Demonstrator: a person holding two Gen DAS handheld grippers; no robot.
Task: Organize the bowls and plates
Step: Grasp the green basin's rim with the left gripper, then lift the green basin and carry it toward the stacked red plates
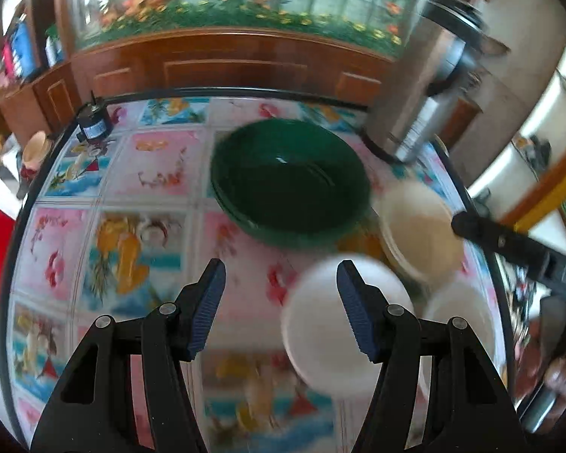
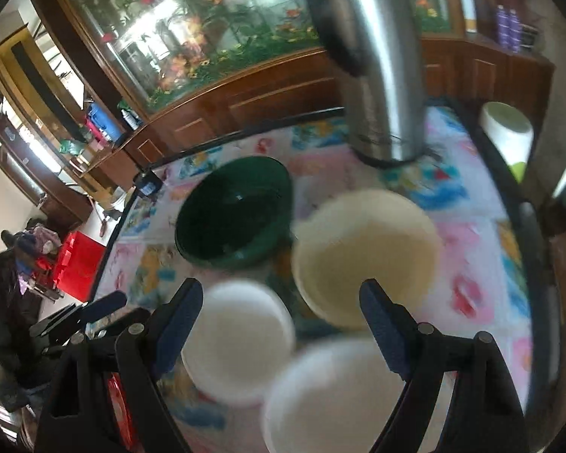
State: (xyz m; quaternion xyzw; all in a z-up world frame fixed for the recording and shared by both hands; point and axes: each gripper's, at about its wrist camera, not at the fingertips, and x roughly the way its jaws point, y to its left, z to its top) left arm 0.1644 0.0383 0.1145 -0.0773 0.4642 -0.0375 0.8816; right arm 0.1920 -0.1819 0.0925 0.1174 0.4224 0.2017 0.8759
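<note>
In the left wrist view, a small black cylindrical device stands at the upper left rim of the round table, whose top is covered in a cloth of pink and blue cartoon panels. The left gripper fills the lower middle of the frame, its blue-padded jaws apart with nothing between them, released above the cloth. Just above centre sits the dark green bowl. Right of it lies the cream plate, and below that, at lower right, two white bowls: the nearer white bowl partly behind the right finger, the second white bowl beside it at the table's edge. A steel kettle stands at upper right.

In the right wrist view the green bowl is left of centre and the cream plate just right of it, edges nearly meeting. The right gripper hangs wide and empty over the white bowls, which blur at the bottom. The kettle rises at top centre; a white roll sits at far right.
</note>
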